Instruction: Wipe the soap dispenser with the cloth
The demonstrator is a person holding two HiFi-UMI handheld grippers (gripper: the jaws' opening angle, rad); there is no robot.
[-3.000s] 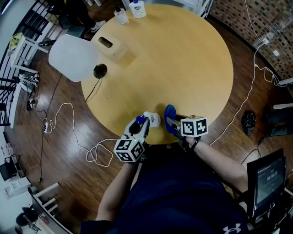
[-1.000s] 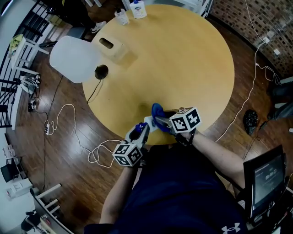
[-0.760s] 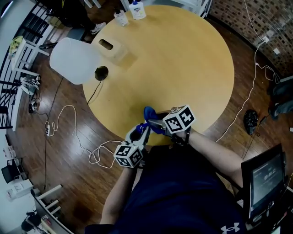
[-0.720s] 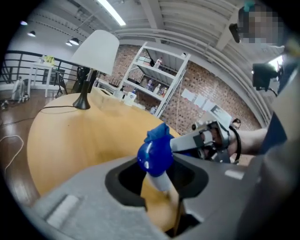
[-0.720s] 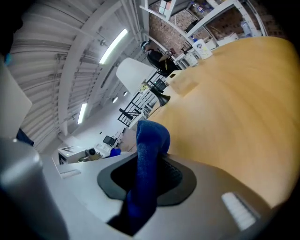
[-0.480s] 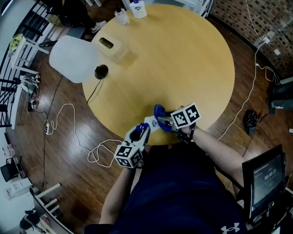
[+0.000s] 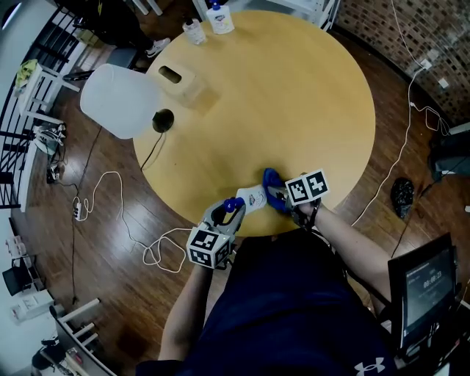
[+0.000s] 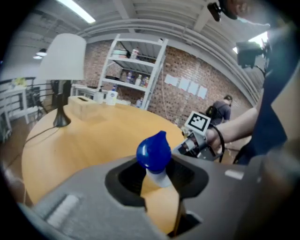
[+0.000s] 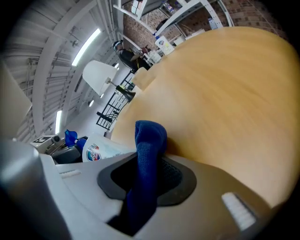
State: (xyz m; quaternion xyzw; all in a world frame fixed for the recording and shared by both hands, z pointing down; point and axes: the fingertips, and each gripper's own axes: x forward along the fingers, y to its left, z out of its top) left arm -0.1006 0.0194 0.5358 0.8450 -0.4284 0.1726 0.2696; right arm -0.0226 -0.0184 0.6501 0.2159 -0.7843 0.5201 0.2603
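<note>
Two grippers meet at the near rim of the round wooden table (image 7: 294, 95), right in front of you. Your left gripper (image 7: 232, 209) has its jaws pinched almost fully together on the neck of the soap dispenser (image 7: 252, 198), just under the blue pump head (image 8: 153, 151). The white bottle lies tipped on its side, its body pointing toward your other hand. Your right gripper (image 7: 277, 197) is clamped on the blue cloth (image 7: 273, 183), which stands up in a fold between its jaws. The cloth sits just beside the end of the bottle. Whether it touches, you cannot tell from these views.

Most of the tabletop is bare, pale wood. At its far left edge stand a lamp with a white shade (image 7: 117, 89) and dark base (image 7: 163, 117), and a wooden tissue box (image 7: 180, 77) near it. Two small bottles (image 7: 220, 15) stand at the far rim.

Around you the floor (image 7: 95, 242) is dark wood plank, with a white cable (image 7: 110, 191) looping across it on your left and another (image 7: 400, 147) trailing on your right. A brick wall (image 7: 418, 37) runs behind the table, a white shelf unit (image 8: 136, 70) stands against it, and a black railing (image 7: 29, 73) lines the left side. A monitor (image 7: 429, 290) sits at your right elbow.
</note>
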